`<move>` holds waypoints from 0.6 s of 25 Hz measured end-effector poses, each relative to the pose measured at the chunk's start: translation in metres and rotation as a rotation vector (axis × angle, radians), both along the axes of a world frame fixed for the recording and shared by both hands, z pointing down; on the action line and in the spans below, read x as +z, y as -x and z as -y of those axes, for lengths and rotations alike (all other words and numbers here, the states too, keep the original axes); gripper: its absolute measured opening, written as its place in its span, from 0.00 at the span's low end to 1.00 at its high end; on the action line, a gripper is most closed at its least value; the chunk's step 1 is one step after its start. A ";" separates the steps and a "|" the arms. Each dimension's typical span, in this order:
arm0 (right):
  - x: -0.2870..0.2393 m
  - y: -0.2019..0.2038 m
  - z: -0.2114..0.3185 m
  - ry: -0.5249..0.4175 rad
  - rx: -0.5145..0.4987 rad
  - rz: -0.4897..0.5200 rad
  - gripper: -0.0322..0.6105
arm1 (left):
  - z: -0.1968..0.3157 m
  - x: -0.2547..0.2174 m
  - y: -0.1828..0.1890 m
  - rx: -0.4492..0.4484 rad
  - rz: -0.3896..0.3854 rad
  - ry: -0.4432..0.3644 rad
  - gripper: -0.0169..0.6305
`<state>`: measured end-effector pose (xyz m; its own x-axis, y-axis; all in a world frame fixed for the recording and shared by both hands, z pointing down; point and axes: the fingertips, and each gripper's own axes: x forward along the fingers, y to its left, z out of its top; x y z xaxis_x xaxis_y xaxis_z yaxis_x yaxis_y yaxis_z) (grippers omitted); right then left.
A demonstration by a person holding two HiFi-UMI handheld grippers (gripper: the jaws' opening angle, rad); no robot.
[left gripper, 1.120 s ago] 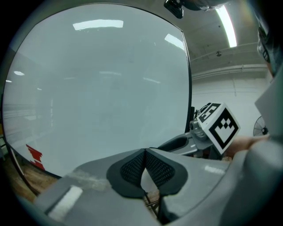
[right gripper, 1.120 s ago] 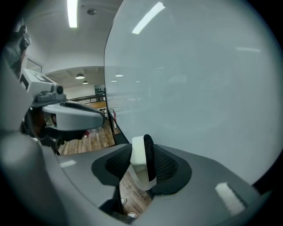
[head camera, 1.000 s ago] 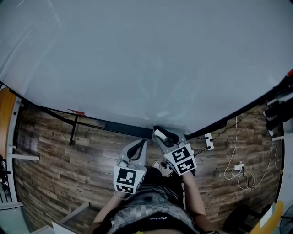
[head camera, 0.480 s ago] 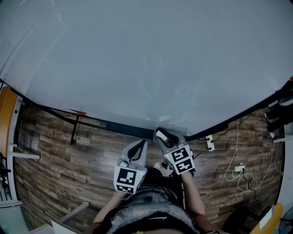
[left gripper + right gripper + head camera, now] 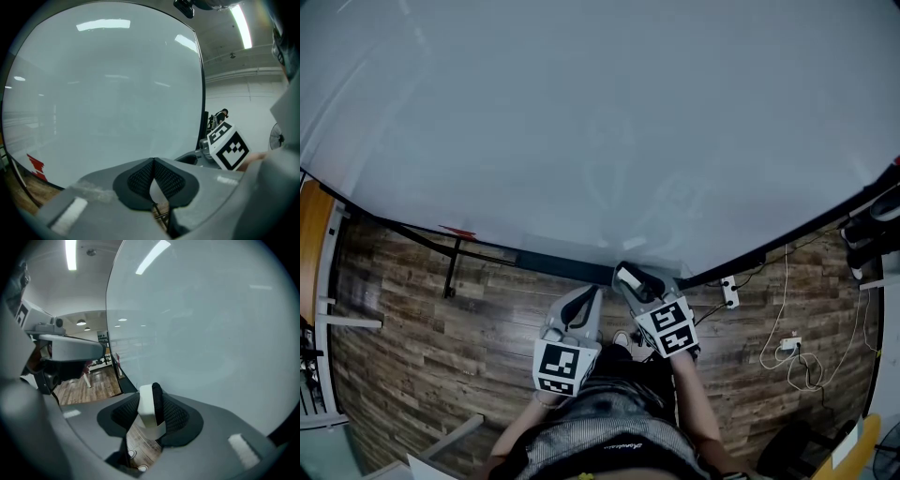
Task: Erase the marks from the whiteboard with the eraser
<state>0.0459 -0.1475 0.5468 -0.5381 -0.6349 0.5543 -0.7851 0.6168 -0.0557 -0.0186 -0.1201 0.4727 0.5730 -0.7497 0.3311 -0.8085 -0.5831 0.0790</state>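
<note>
The eraser (image 5: 150, 408), a small block with a white body and a black layer down one side, sits clamped in the right gripper (image 5: 150, 414) just before the lower edge of the large white glossy whiteboard (image 5: 211, 324); whether it touches the board I cannot tell. It looks light and easy to carry, the white body probably stiff plastic and the dark layer a soft felt that gives under pressure. It seems unlikely to break, though it might twist in the grip if it is pressed hard against so smooth a surface. The best hold is across the two broad sides of the body, low down, so that the working end stands clear. That is roughly how it is held: the jaws are partly closed, their ribbed black pads pressing the eraser from both sides, and its upper end stands out beyond them toward the board. The left gripper (image 5: 153, 174) has its jaws brought together at the tips with nothing between them, and it hangs beside the right one, away from the board. In the head view the eraser (image 5: 630, 278) lies by the board's dark bottom rail, and no plain marks show on the surface nearby
</note>
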 end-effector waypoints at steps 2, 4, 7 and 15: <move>0.000 -0.001 0.000 0.001 -0.001 0.001 0.29 | 0.000 0.000 -0.001 0.001 0.001 -0.002 0.03; 0.000 -0.001 0.000 0.001 0.000 0.003 0.29 | 0.000 -0.001 -0.001 0.000 0.001 -0.003 0.03; 0.001 -0.001 0.000 0.002 0.000 0.005 0.29 | 0.001 -0.001 0.000 -0.001 0.000 -0.003 0.03; 0.001 -0.002 0.000 0.003 -0.002 0.004 0.29 | 0.000 -0.001 -0.001 -0.003 0.000 -0.004 0.03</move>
